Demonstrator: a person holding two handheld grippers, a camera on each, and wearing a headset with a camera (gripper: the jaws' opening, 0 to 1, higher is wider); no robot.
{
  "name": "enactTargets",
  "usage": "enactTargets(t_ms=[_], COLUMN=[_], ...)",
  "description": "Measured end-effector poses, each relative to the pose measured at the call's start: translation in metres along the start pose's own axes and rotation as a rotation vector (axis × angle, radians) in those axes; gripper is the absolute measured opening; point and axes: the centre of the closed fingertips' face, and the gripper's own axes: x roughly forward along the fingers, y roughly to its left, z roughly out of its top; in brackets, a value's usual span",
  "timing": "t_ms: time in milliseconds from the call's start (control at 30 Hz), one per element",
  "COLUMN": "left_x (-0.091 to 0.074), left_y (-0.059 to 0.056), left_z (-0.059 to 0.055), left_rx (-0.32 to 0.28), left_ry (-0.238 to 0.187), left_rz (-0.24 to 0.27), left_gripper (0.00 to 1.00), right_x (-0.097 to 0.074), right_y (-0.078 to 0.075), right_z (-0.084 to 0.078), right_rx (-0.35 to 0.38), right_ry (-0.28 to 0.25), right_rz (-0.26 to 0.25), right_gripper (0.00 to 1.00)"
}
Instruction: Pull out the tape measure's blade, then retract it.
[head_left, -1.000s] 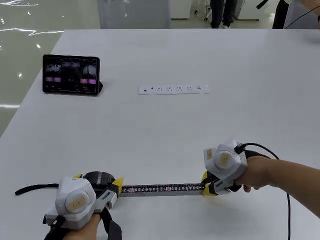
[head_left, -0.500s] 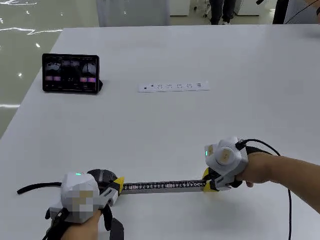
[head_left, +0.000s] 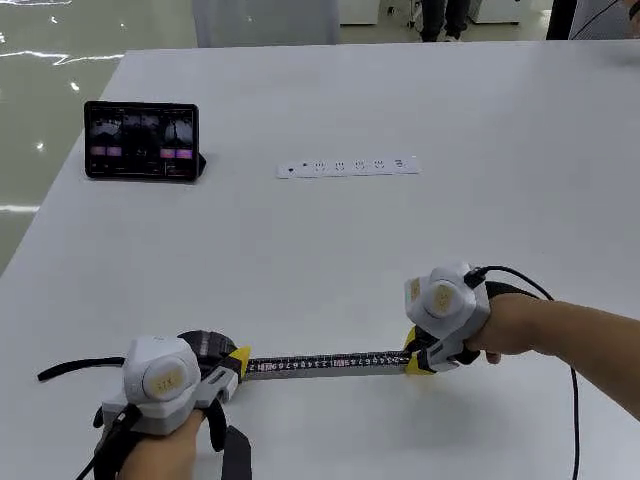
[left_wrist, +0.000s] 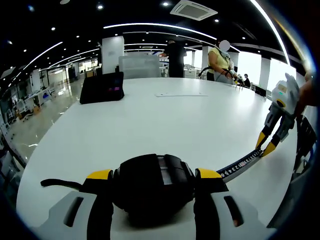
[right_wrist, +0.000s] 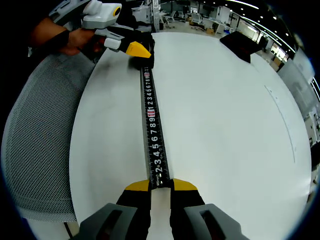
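So in the head view we've got the tape measure case (head_left: 200, 348) sitting on the table (head_left: 400, 240), well to the near-left of the power strip (head_left: 348, 168), with the left gripper (head_left: 228, 372) clamped round it. The blade (head_left: 325, 365) runs out flat to the right and ends on our side of the power strip's right end, where the right gripper (head_left: 414, 362) pinches its tip. Left gripper view: both jaws hug the sides of the tape measure case, closed as far as it lets them. Right gripper view: jaws nearly together on the blade's end, with the printed strip running straight off to the tape measure case. We'd say the pull-out is done or close to it, and the whole retract is left to do.
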Motion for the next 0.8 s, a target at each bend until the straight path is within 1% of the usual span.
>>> enactTargets(t_ms=[267,467,800], left_x=[-0.0002,0.0003,0.0007], left_y=[-0.0005,0.0001,-0.0002], left_z=[-0.0005,-0.0009,-0.002], left_rx=[-0.005,-0.008,-0.012], left_ry=[0.01,0.015,0.031], left_rz=[0.001,-0.005,-0.011], left_gripper=[0.61,0.61,0.61], right_x=[0.0017,0.0024,0.0041], right_y=[0.0004,0.0008,0.0009], right_z=[0.0024,0.0032,0.0063], right_rx=[0.005,-0.011,-0.007], right_ry=[0.018,0.034,0.037], right_rz=[-0.007,-0.004,-0.003], right_gripper=[0.1,0.1,0.1])
